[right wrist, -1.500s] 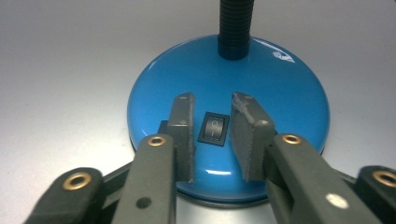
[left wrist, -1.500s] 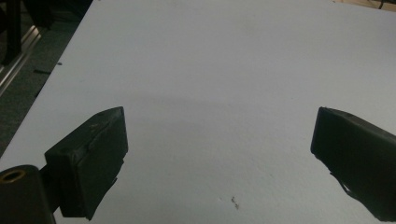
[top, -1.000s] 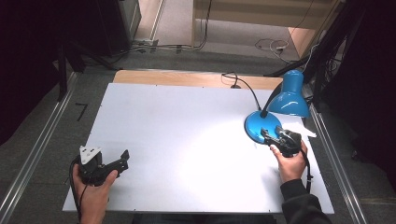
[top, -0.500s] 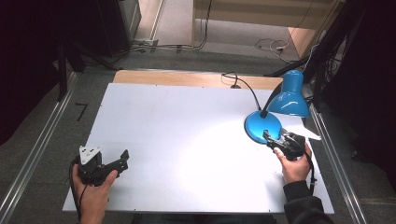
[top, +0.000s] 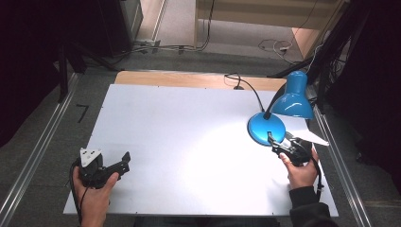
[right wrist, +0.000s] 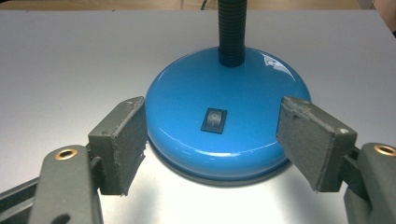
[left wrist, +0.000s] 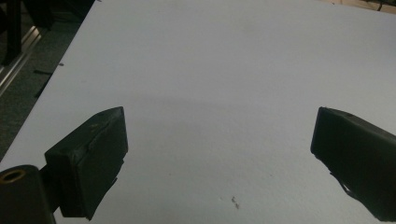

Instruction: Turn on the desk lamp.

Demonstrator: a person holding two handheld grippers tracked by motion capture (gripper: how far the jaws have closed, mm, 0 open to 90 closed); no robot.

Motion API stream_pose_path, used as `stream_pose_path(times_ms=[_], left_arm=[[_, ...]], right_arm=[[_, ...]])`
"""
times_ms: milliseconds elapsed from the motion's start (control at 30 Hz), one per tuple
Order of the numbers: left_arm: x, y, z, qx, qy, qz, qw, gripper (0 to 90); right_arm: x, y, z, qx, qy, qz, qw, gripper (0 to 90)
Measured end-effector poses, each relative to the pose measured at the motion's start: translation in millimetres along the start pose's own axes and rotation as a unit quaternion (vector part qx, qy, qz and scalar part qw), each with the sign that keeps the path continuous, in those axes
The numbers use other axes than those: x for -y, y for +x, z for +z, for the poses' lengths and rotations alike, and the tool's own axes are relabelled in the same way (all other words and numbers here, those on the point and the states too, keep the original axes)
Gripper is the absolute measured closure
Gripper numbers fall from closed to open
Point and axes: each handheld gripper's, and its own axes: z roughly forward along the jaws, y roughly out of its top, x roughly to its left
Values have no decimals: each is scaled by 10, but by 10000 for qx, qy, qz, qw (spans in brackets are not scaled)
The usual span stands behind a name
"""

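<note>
High view: a blue metal desk lamp with a round base [top: 266, 128] stands at the table's far right, its shade lit. My right gripper [top: 279, 144] sits just near of the base, jaws spread to either side of it, not touching. Black rocker switch [right wrist: 214, 120] sits between them. My left gripper [top: 124, 162] rests near-left on the white tabletop [top: 179, 137], jaws wide apart, empty.

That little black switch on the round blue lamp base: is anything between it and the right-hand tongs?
Nothing visible is. The right tongs are open, their jaws flanking the near edge of the glossy blue lamp base, and the black rocker switch on top sits uncovered straight ahead. The black ribbed neck rises behind it.
</note>
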Motion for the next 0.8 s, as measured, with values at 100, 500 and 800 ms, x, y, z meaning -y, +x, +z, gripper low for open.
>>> stream_pose_path(times_ms=[100,500,800], left_arm=[[-1,-3,-1,3,-9,4,10000,44],[-1,-3,1,7,-10,6,10000,44],[-1,-3,0,9,-13,0,10000,44]], right_arm=[[8,2,-37,-16,1,-4,10000,233],[41,-8,-131,-46,-3,-3,10000,232],[68,-31,-174,-38,24,-5,10000,231]])
